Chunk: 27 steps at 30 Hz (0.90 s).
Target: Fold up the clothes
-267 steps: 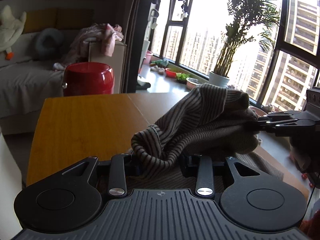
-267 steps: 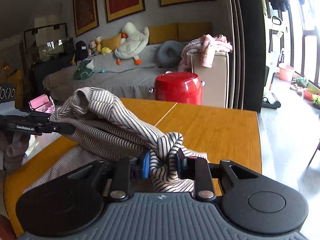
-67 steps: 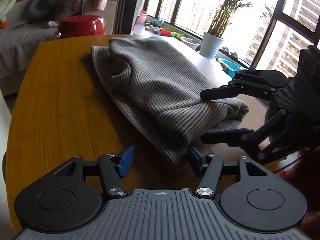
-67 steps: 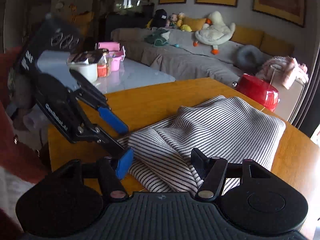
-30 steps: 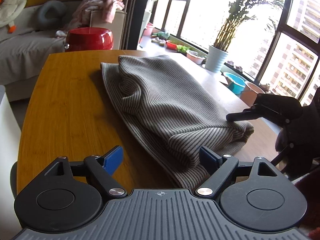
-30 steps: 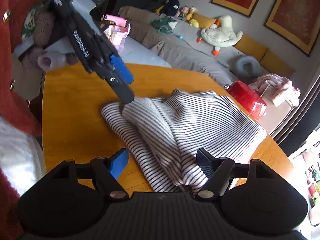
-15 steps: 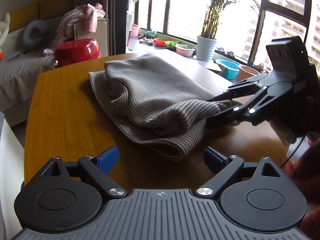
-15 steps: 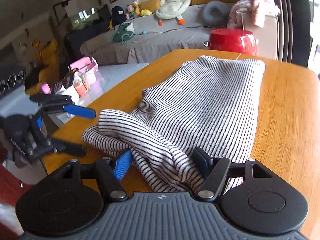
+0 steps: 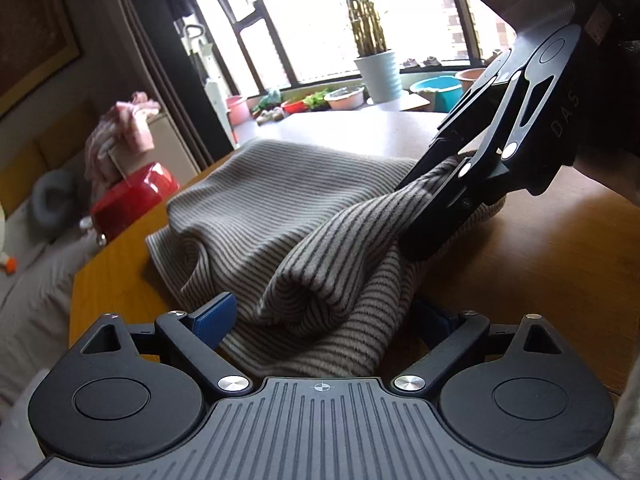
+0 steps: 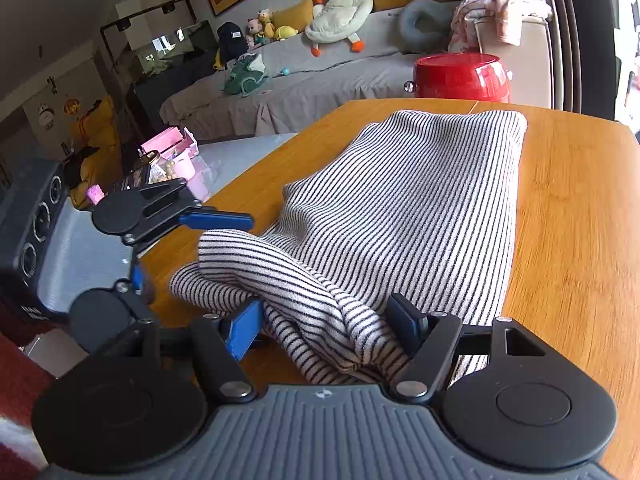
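Observation:
A folded striped sweater lies on the wooden table. Its near end is bunched and raised. My right gripper straddles this near end, its blue pads pressing the cloth on both sides; it also shows in the left wrist view, clamped on the raised fold. My left gripper is open, with a rolled fold of the sweater lying between its fingers. It shows in the right wrist view at the table's left edge, fingers wide apart.
A red pot stands beyond the table's far end. A sofa with plush toys is behind. A glass side table with pink items is at left. A potted plant and basins stand by the window.
My right gripper has closed on the sweater's near end and lifted it. My left gripper has moved in so the raised fold lies between its open fingers.

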Motion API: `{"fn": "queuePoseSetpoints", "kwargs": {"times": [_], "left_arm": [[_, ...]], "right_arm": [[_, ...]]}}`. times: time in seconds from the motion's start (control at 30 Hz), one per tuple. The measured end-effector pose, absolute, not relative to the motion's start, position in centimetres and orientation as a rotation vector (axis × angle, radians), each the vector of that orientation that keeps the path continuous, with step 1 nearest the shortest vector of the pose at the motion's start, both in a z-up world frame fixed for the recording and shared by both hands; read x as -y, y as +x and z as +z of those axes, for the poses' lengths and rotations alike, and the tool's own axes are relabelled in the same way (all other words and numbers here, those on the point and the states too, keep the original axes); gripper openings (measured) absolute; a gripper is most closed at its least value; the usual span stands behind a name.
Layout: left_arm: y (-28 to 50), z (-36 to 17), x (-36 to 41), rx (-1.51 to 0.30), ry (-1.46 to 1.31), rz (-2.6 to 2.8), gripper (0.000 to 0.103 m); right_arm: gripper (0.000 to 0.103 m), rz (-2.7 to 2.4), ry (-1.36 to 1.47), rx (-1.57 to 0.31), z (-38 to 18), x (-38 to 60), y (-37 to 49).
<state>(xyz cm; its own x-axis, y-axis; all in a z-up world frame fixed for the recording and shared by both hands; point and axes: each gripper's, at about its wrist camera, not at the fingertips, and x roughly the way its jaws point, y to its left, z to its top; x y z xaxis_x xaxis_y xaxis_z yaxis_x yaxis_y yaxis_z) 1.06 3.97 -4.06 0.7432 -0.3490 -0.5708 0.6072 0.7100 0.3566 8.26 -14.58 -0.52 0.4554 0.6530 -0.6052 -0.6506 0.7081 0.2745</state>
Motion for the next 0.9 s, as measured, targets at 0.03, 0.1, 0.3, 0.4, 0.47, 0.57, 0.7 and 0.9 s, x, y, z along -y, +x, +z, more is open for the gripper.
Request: {"fn": "queuePoseSetpoints", "kwargs": {"times": [0.03, 0.1, 0.3, 0.4, 0.47, 0.57, 0.7, 0.9], "left_arm": [[1.1, -4.0, -3.7, -0.48, 0.572, -0.568, 0.096], [1.1, -4.1, -3.2, -0.451, 0.594, -0.597, 0.09], [0.7, -4.4, -3.1, -0.438, 0.597, -0.665, 0.067], [1.6, -3.9, -4.1, -0.49, 0.488, -0.686, 0.064], [2.7, -3.4, -5.0, -0.542, 0.367, -0.701, 0.064], [4.9, -2.9, -6.5, -0.627, 0.194, -0.716, 0.064], [6.6, -2.6, -7.5, -0.687, 0.084, -0.72, 0.064], [6.1, -2.6, -7.4, -0.691, 0.086, -0.712, 0.064]], "right_arm": [[0.07, 0.805, 0.004, -0.748, -0.5, 14.6, 8.3], [0.07, 0.806, 0.004, -0.747, -0.4, 14.6, 8.3], [0.073, 0.784, -0.132, -0.689, 1.0, 14.0, 7.2], [0.077, 0.762, -0.228, -0.626, 2.3, 14.3, 6.1], [0.08, 0.73, -0.338, -0.573, 2.7, 14.1, 5.2], [0.08, 0.74, -0.511, -0.522, 2.1, 13.1, 3.6], [0.08, 0.721, -0.725, -0.446, -0.4, 10.6, 2.3], [0.073, 0.66, -0.869, -0.344, -2.5, 8.5, 2.8]]}}
